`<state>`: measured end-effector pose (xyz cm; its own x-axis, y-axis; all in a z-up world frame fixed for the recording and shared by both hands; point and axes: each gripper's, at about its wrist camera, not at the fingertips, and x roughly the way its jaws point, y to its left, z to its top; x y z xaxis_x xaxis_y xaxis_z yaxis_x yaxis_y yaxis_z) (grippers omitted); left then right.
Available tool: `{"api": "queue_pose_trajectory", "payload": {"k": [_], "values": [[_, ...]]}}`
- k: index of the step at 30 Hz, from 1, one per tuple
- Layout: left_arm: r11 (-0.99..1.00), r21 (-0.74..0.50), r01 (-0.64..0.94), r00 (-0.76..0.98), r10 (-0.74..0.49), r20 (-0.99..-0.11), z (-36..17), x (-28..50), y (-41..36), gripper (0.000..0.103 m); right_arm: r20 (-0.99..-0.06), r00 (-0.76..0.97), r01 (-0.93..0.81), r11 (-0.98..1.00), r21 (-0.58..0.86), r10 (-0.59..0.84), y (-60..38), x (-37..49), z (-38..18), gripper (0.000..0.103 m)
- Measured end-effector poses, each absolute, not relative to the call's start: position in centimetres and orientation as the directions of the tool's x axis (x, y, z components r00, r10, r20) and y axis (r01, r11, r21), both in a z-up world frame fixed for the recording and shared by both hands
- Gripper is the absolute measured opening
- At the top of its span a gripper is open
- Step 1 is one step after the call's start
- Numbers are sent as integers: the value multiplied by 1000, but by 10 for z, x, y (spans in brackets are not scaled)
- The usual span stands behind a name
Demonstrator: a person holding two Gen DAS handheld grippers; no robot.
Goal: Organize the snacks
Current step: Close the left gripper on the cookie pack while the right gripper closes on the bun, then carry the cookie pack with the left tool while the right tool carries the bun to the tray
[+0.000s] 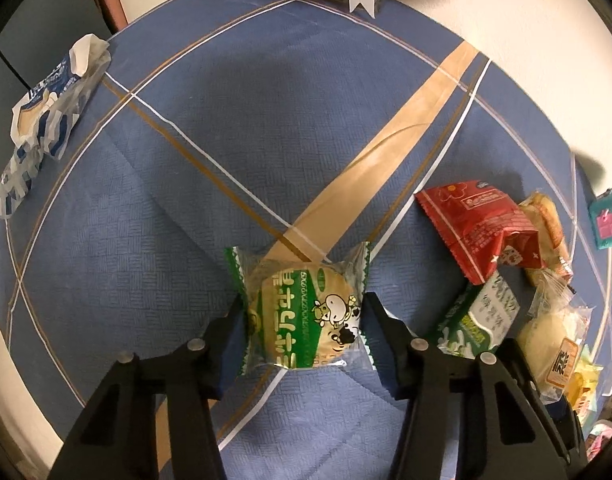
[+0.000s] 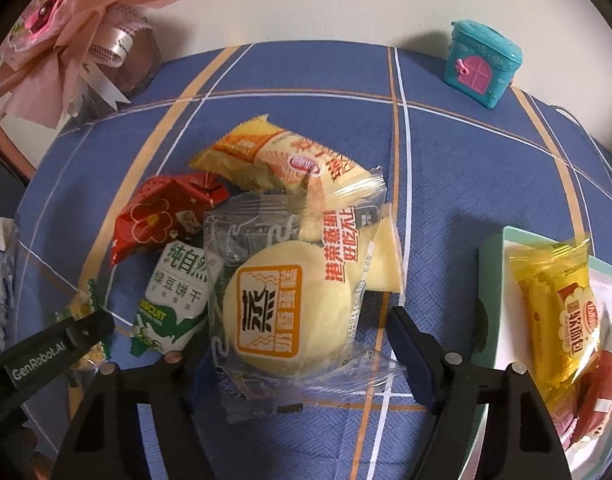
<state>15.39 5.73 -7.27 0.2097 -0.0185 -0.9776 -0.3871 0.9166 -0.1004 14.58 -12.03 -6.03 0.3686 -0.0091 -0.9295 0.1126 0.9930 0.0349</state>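
Note:
In the left wrist view my left gripper (image 1: pixel 304 312) is shut on a green-and-white cow biscuit packet (image 1: pixel 302 312), held over the blue checked tablecloth (image 1: pixel 186 200). A snack pile lies to its right: a red packet (image 1: pixel 476 224), a green biscuit packet (image 1: pixel 482 320) and a pale bun (image 1: pixel 554 336). In the right wrist view my right gripper (image 2: pixel 290 332) is open around the clear-wrapped bun packet (image 2: pixel 286 304), fingers (image 2: pixel 410 344) apart from it on the right. The red packet (image 2: pixel 162 212), green biscuit packet (image 2: pixel 174 300) and orange packet (image 2: pixel 282 156) lie beside it. The left gripper (image 2: pixel 82 328) shows at left.
A white tray (image 2: pixel 494 280) at the right holds a yellow bread packet (image 2: pixel 562 308). A teal toy house (image 2: pixel 482 64) stands at the back. A pink bouquet (image 2: pixel 66 20) sits at back left. A blue-white bag (image 1: pixel 46 120) lies at the table's left edge.

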Motion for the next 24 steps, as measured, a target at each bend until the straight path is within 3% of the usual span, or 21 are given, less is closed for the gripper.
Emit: {"api": "queue_pose_trajectory", "payload": {"k": [24], "values": [[922, -257, -290, 373, -138, -918, 16, 132, 48, 56, -917, 398, 238, 964, 115, 12, -178, 124, 14, 78]]}}
